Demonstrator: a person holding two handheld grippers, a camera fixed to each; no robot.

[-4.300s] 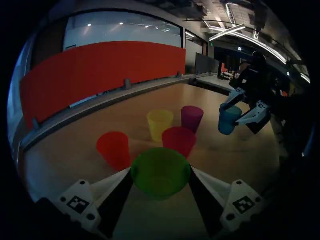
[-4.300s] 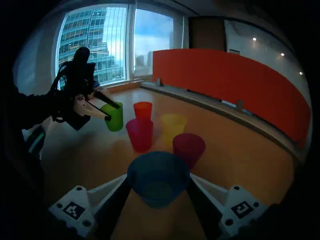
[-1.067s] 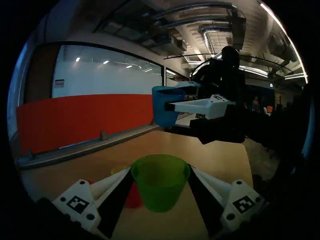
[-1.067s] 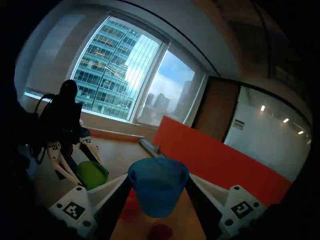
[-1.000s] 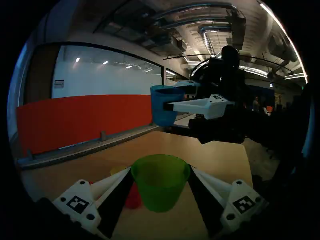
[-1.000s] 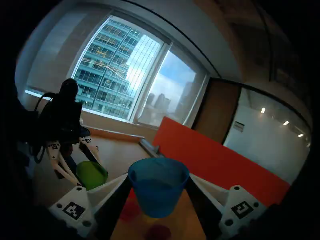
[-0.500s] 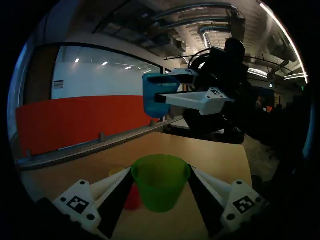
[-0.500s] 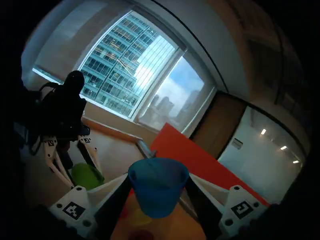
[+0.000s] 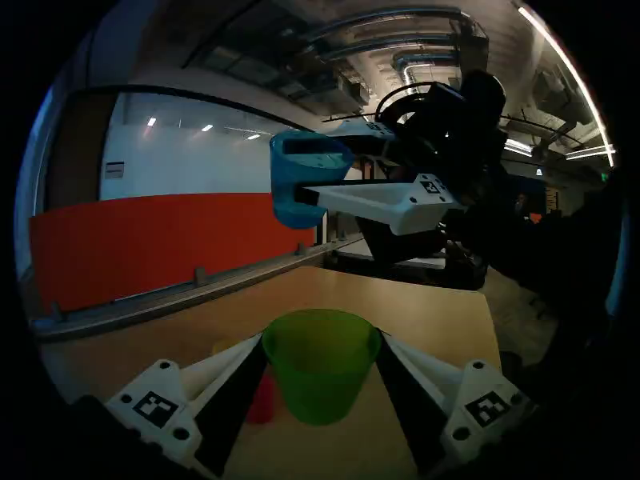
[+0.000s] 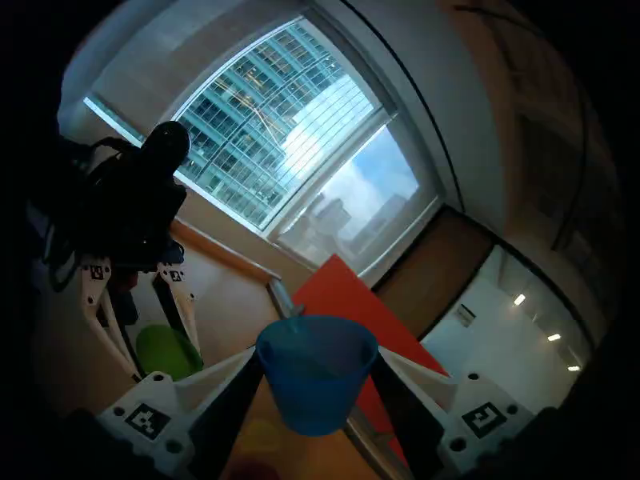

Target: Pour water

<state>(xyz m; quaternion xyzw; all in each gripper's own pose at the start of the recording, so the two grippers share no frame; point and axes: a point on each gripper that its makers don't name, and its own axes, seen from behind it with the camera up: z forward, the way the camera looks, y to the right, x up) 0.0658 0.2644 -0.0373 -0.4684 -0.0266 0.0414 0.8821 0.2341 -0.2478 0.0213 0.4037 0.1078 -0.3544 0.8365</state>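
Green cup (image 9: 322, 364) sat nearest us, upright, clamped btwn the two white fingers (image 9: 210, 376) of our left gripper (image 9: 322, 339), jaws narrowed onto its sides. Just behind the finger on the view's left, low down, a red cup (image 9: 262, 398) stood on the wooden table (image 9: 432, 308), partly hidden.

Farther off & well above the green rim, we saw the blue cup (image 9: 300, 184) pinched in our right gripper (image 9: 309, 170). Both fingers pressed on its sides, mouth up w/ a slight lean. It wasn't touching the green cup; there was a clear gap btwn them. Whether water was in it, we couldn't tell. Behind that gripper was a person's dark sleeve (image 9: 520, 240).

In the bg, an orange-red partition (image 9: 160, 240) ran along the table's far edge, w/ a glass wall above it. Ceiling ducts & strip lights (image 9: 560, 72) were overhead.

In the right gripper view the blue cup was closest, centred btwn that gripper's fingers, jaws closed to cup width. Beyond it, lower left, the green cup showed in the left gripper, sitting lower than the blue one. Farthest was a big window (image 10: 272, 136) w/ high-rise towers & sky, the whole scene strongly tilted in that view.
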